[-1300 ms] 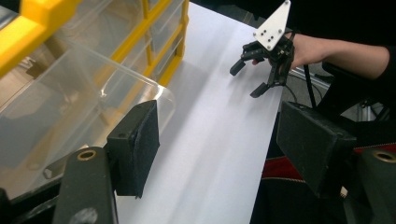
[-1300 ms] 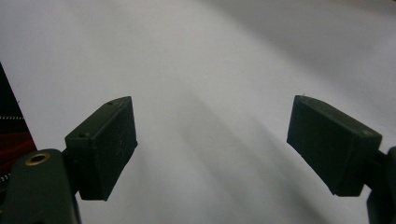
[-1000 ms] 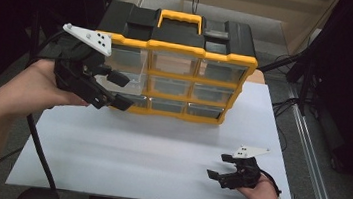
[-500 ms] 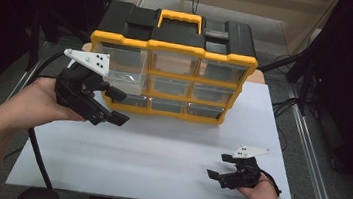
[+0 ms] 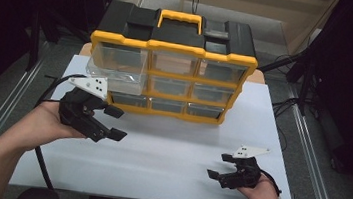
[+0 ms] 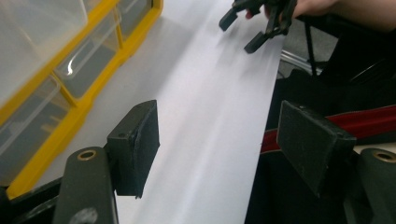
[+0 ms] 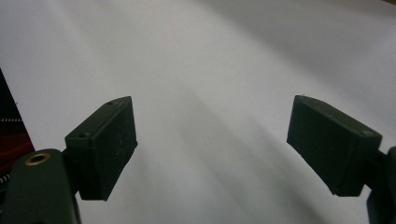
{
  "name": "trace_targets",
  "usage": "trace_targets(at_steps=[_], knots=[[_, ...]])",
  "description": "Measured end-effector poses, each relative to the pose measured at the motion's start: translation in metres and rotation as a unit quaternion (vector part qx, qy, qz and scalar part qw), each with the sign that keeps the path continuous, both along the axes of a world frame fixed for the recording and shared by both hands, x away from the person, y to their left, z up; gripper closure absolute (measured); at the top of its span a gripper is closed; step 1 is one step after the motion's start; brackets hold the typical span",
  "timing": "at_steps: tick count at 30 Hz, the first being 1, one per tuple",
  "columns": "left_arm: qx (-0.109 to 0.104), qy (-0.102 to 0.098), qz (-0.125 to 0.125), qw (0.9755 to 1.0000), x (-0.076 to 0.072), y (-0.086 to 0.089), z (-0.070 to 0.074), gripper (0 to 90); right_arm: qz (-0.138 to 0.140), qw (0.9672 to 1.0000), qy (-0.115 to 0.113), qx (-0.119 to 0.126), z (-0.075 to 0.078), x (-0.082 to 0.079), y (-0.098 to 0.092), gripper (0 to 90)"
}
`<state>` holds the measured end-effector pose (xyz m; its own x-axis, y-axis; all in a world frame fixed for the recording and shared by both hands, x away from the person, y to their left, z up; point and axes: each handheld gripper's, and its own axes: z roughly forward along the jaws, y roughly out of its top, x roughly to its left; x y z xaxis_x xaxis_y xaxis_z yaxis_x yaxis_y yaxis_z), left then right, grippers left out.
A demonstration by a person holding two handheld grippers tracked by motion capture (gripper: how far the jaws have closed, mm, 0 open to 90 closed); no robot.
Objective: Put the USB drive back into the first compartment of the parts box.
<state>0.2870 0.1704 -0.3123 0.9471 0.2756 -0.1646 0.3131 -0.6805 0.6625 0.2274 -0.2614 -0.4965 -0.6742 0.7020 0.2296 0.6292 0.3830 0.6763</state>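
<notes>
— Two grippers, both empty? Left gripper fingers wide apart, right gripper fingers likewise.

— Yes. Top-left drawer pulled partway out of organizer, at far side of bench.

— Nearer hand?

— Left, just below and in front. Drawer up and ahead of fingers, long axis running toward the person, open end pointing forward.
</notes>
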Motion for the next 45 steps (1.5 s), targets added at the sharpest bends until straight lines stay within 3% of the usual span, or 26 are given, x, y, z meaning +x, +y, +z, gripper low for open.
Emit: trace_targets(at_steps=[7,9,21,27,30,35,40,42,45], knots=[[0.022,-0.001,0.003,0.9998,0.000,-0.006,-0.024,30.9,0.000,1.0000,0.001,0.000,0.000,0.000,0.000,13.9],[0.028,0.002,0.015,0.9995,0.001,-0.006,-0.033,30.8,0.000,1.0000,0.000,0.001,0.000,0.000,0.000,13.8],[0.016,-0.011,0.068,0.9975,0.009,0.004,-0.078,30.9,-0.001,1.0000,-0.002,0.000,0.000,0.000,-0.001,13.8],[0.005,-0.021,0.097,0.9950,0.011,0.006,-0.092,30.8,-0.002,1.0000,-0.004,0.000,0.001,0.003,-0.001,13.8],[0.016,-0.023,0.112,0.9934,0.012,0.007,-0.104,30.9,-0.003,1.0000,-0.006,0.000,0.001,0.004,-0.001,13.8],[0.009,-0.012,0.138,0.9903,0.015,0.012,-0.125,30.9,-0.007,0.9999,-0.008,0.002,0.002,0.006,-0.001,13.8],[-0.004,-0.010,0.157,0.9875,0.017,0.020,-0.135,30.9,-0.013,0.9999,-0.009,0.002,0.002,0.008,-0.002,13.9],[-0.004,-0.018,0.163,0.9865,0.016,0.022,-0.137,30.9,-0.017,0.9998,-0.010,0.002,0.002,0.008,-0.003,13.8],[-0.007,-0.020,0.164,0.9863,0.015,0.027,-0.139,30.9,-0.020,0.9997,-0.014,-0.001,0.002,0.008,-0.003,13.8]])
